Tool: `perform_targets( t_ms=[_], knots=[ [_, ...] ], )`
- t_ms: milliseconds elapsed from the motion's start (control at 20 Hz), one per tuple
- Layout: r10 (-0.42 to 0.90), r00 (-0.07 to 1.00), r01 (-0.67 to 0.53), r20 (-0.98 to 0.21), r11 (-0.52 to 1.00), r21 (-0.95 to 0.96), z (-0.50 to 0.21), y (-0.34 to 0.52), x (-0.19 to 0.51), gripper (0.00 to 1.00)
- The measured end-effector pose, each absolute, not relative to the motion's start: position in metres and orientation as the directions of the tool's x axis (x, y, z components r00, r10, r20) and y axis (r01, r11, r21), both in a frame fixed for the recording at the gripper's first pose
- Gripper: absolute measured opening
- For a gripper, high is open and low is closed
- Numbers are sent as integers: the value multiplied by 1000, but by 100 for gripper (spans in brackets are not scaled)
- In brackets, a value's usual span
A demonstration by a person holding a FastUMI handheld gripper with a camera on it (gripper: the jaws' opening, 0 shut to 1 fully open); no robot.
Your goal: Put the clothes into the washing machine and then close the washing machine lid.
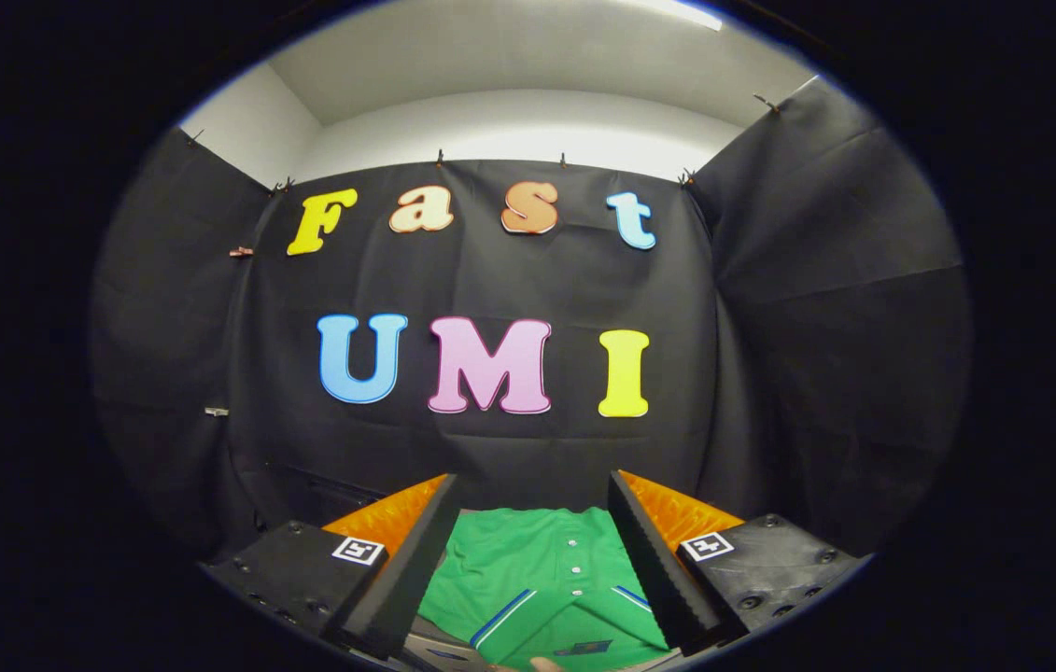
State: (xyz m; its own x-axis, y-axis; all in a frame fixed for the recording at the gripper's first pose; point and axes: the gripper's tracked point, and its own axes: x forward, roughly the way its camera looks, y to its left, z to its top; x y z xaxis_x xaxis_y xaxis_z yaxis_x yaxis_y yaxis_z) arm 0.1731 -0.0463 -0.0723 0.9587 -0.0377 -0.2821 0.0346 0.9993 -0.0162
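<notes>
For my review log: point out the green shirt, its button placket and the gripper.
green shirt (499, 560): gripper view, plain chest fabric.
button placket (574, 565): gripper view, a middle button.
gripper (532, 551): gripper view, gap midway between open fingers.

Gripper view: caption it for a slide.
Hand-held gripper open, fingers apart over a green shirt lying between them, black cloth wall beyond.

1. A recording booth, not a lived-in room: black cloth (528, 280) hangs as its walls, held up by small clips (440, 157).
2. Plain white walls (509, 126) and ceiling rise above the cloth.
</notes>
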Motion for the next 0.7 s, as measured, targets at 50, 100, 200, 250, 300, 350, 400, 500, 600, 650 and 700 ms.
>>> perform_targets(
  t_ms=[50,100,200,250,300,350,400,500,600,650,700],
  knots=[
    [-47,952,42,-302,999,-20,-79,-49,183,99],
    [-55,945,51,-323,998,-22,-86,-53,192,99],
    [-64,926,59,-371,998,-24,-105,-57,209,99],
    [-70,916,63,-395,998,-31,-114,-60,217,99],
    [-78,902,68,-424,997,-39,-124,-65,224,99],
    [-86,887,74,-454,996,-44,-133,-68,230,99],
    [-88,871,75,-483,996,-47,-143,-71,236,99],
    [-88,833,67,-546,996,-58,-168,-74,246,99],
    [-109,794,71,-598,994,-87,-190,-84,251,99],
    [-118,776,74,-619,993,-96,-200,-89,253,99],
    [-123,754,77,-645,992,-99,-210,-92,253,98]
  ],
)
